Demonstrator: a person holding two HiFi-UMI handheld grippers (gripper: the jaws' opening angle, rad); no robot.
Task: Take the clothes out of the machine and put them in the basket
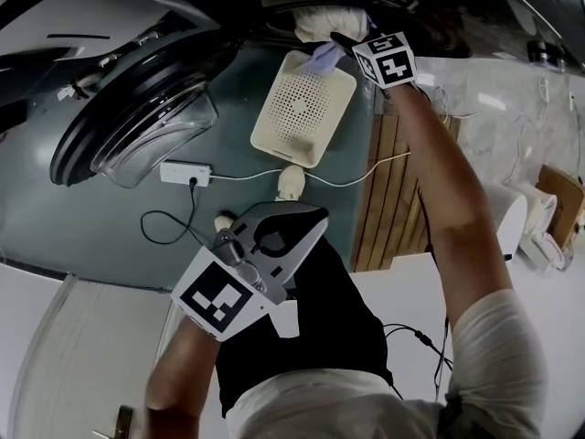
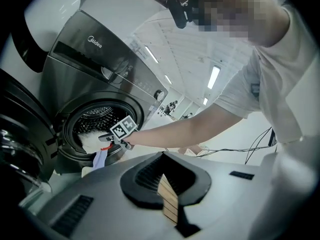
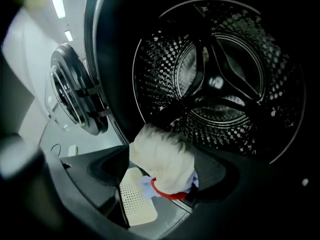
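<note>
We note the right gripper (image 1: 345, 42) at the drum (image 3: 225, 84) mouth, jaws wide either side of the white fleecy garment (image 3: 162, 156) on the lip, probably sizing a grab; the left gripper (image 2: 163, 157), tips together and empty, waits clear; the perforated basket (image 1: 306, 108) sits directly below for a short drop.
</note>
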